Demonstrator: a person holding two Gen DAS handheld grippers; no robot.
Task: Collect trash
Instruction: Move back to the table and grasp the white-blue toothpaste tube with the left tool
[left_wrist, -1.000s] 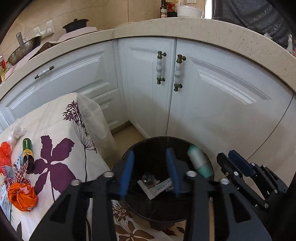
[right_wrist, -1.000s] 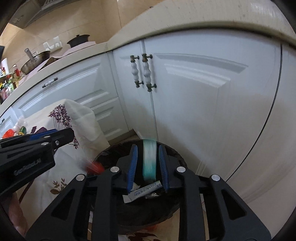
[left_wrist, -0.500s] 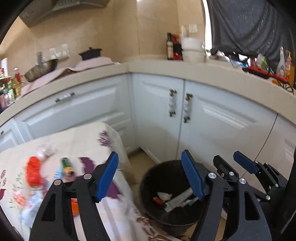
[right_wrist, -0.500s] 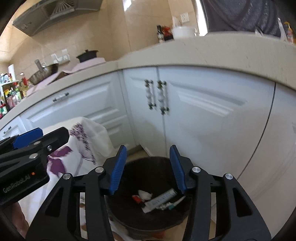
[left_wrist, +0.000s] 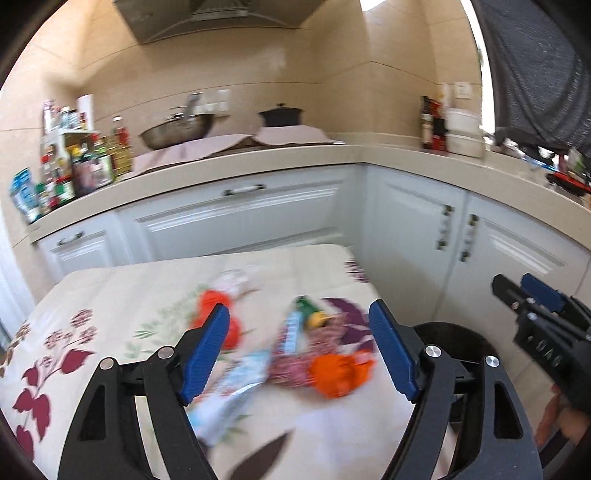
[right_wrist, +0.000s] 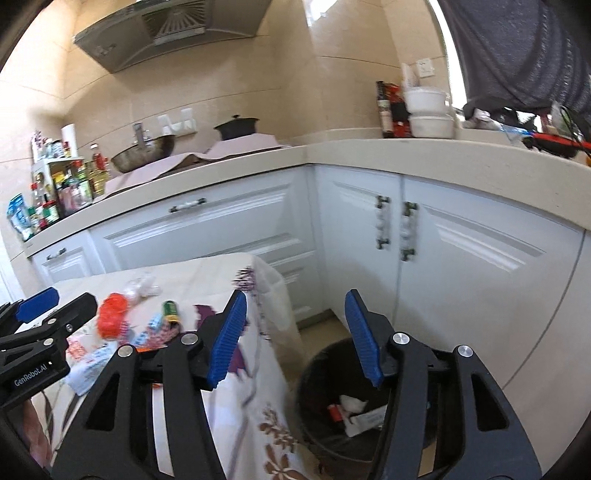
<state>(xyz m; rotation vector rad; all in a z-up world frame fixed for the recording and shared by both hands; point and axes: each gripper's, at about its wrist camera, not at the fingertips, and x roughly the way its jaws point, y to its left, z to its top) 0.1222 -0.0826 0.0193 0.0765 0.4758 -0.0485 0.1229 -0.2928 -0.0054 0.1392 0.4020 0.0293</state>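
A: So, left wrist view first. Item one?

B: Left gripper (left_wrist: 299, 354), jaws spread wide, empty, above the table in its cream floral tablecloth (left_wrist: 110, 295). Between the jaws, blurred: crumpled orange wrapper (left_wrist: 338, 373) at 5 o'clock, red net-like wad (left_wrist: 210, 317) at 10 o'clock, small green bottle with yellow cap (left_wrist: 312, 314) at 12, pale blue-and-white packet (left_wrist: 236, 391) at 7.

A: And the bin?

B: Round black trash bin (left_wrist: 465, 339), at 3 o'clock, off the table's edge. The right gripper shows above it.

A: Right wrist view?

B: Right gripper (right_wrist: 295, 338), jaws apart, empty. The bin (right_wrist: 314, 373) lies at 5 o'clock, holding a white tube and scraps. Table litter sits at 9 o'clock.

A: Step in hand?

B: Judged: going for the next piece. The next move calls for lowering the left gripper over one item and pinching it.

A: Change from a second ago?

B: Then both grippers hung over the bin, the right clamping a white-and-teal tube. Now that tube is let go, and the left has swung to the table.
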